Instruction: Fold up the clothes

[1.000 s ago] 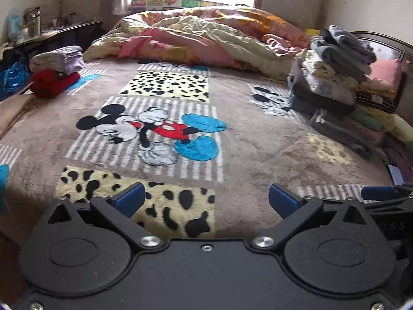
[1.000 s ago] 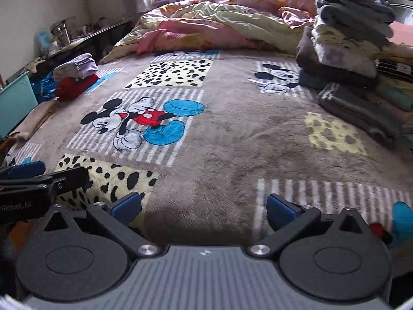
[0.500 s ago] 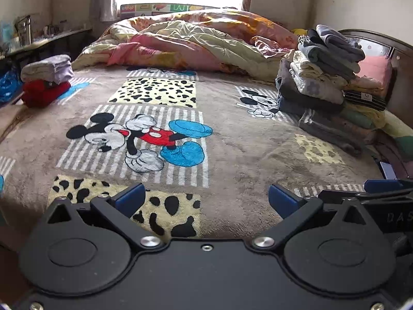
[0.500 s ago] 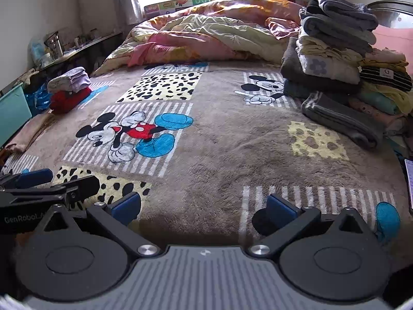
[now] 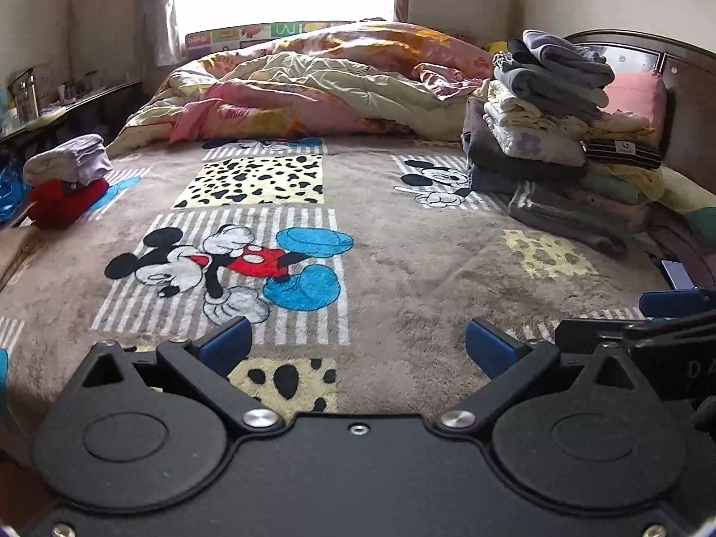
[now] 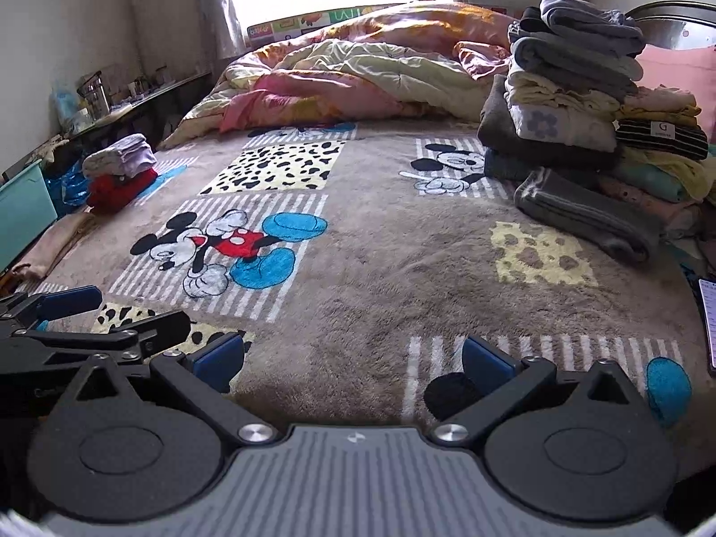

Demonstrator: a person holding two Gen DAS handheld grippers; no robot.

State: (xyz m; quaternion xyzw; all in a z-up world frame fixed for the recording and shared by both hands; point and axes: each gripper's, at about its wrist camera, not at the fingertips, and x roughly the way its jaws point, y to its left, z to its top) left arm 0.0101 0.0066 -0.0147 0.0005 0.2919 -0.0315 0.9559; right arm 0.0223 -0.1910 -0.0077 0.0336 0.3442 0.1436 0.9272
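Note:
A tall stack of folded clothes (image 5: 541, 134) stands at the right side of the bed; it also shows in the right wrist view (image 6: 568, 103). A folded grey garment (image 6: 586, 215) lies in front of it. A small pile, pale folded cloth on a red garment (image 5: 67, 179), sits at the left edge, also in the right wrist view (image 6: 121, 174). My left gripper (image 5: 358, 347) is open and empty over the near edge of the Mickey Mouse blanket (image 5: 402, 241). My right gripper (image 6: 353, 358) is open and empty beside it, to its right.
A crumpled pink and yellow quilt (image 5: 313, 89) lies across the far end of the bed. A dark headboard (image 5: 684, 85) and pink pillow are at the right. A phone (image 6: 707, 313) lies at the right edge. A cluttered shelf (image 6: 112, 98) runs along the left wall.
Both grippers have tilted up and drawn back a little, so more of the far bed and window shows. Both stay open and empty.

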